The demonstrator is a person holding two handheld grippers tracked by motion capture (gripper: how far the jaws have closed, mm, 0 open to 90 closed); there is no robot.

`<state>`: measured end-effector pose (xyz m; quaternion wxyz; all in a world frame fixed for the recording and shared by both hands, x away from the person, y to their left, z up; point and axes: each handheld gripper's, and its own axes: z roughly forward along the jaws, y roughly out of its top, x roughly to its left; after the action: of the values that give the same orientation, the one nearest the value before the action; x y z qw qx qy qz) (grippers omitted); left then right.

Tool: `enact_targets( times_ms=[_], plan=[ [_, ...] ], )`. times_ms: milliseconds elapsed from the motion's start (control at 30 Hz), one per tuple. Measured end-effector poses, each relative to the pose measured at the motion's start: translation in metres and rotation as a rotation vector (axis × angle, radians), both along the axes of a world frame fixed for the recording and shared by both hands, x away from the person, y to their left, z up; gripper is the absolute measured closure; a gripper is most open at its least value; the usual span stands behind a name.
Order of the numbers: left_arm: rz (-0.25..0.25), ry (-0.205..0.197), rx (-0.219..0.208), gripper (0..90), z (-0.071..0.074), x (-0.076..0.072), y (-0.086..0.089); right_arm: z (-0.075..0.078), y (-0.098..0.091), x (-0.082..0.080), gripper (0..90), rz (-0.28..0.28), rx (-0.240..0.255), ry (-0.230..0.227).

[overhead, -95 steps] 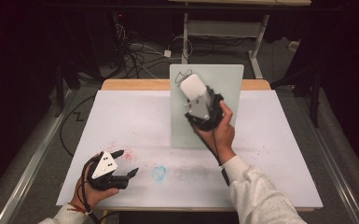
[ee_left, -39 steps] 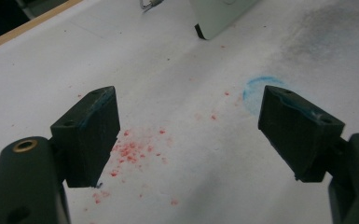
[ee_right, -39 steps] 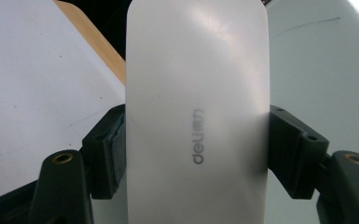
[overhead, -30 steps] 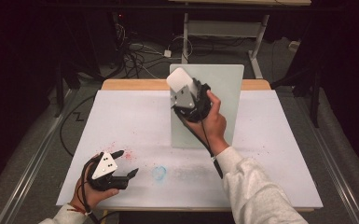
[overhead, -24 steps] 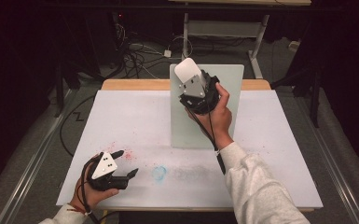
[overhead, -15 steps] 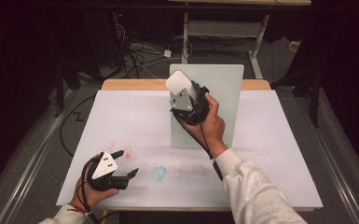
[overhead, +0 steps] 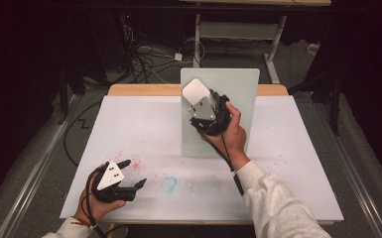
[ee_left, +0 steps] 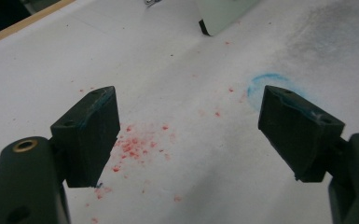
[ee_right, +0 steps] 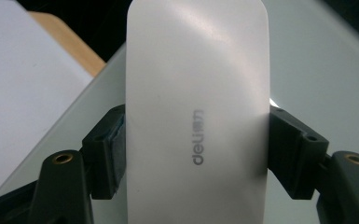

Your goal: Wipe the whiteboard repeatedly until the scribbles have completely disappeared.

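The right gripper (overhead: pixel 198 101) is gripping a white eraser block (overhead: pixel 195 90), marked "deli" (ee_right: pixel 196 137), with both jaws pressing against its long sides. In the right gripper view, the eraser block (ee_right: pixel 196 93) is standing up between the two black jaws and is covering most of the pale green board (ee_right: pixel 317 60) behind it. In the high view, the right hand (overhead: pixel 230 131) is holding this gripper over the upper left part of the pale green board (overhead: pixel 238 89), which is standing upright at the far middle of the counter (overhead: pixel 144 124).

The left gripper (overhead: pixel 129 173) is sitting near the front left corner of the counter, held in the left hand (overhead: pixel 99 201). Its jaws are standing wide apart and are holding nothing. In the left gripper view, red specks (ee_left: pixel 135 144) are lying on the white counter surface (ee_left: pixel 51 70) between the jaws, and a faint blue ring (ee_left: pixel 263 84) is showing just beside the right-hand jaw. In the high view, the blue ring (overhead: pixel 169 184) is lying between the left gripper and the board's foot.
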<state>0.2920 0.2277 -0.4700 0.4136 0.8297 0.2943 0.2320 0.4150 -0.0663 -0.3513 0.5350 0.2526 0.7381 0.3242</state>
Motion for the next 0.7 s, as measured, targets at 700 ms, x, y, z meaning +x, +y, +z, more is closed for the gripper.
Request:
enact_targets(
  times_ms=[700],
  plan=[
    [0.034,0.005,0.012,19.9,-0.002,-0.007,0.008,0.013,-0.074,0.005,30.9,-0.127,0.141,-0.031]
  ],
)
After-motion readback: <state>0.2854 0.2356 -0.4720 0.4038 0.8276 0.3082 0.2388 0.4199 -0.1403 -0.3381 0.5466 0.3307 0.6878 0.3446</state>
